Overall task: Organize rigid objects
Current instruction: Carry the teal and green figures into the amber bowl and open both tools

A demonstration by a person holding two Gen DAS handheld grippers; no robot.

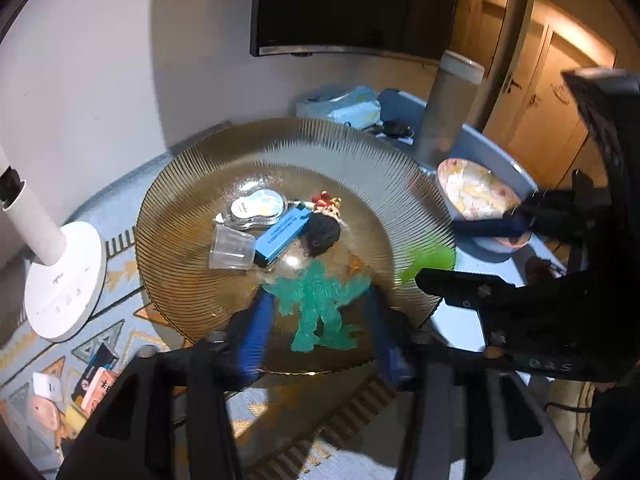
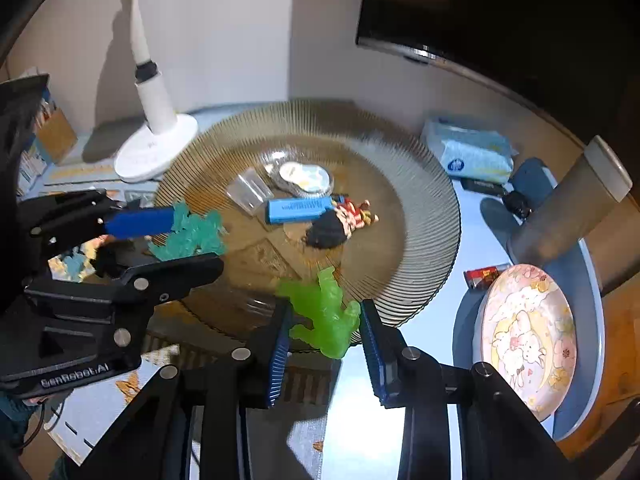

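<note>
A large ribbed amber glass plate (image 1: 192, 200) (image 2: 424, 216) holds a clear cup (image 1: 231, 248), a blue box (image 1: 282, 236), a dark-haired doll (image 1: 322, 228) and a clear packet (image 1: 256, 208). My left gripper (image 1: 320, 312) is shut on a teal translucent figure (image 1: 320, 304) (image 2: 190, 232) over the plate's near part. My right gripper (image 2: 324, 320) is shut on a bright green translucent figure (image 2: 326, 312) (image 1: 430, 262) over the plate's near rim.
A white lamp base (image 1: 66, 280) (image 2: 154, 152) stands left of the plate. A floral dish (image 1: 476, 196) (image 2: 528, 336), a grey cylinder (image 1: 446, 112) (image 2: 560, 212) and a tissue pack (image 2: 468, 156) lie right. Small boxes (image 1: 96, 376) sit at the near left.
</note>
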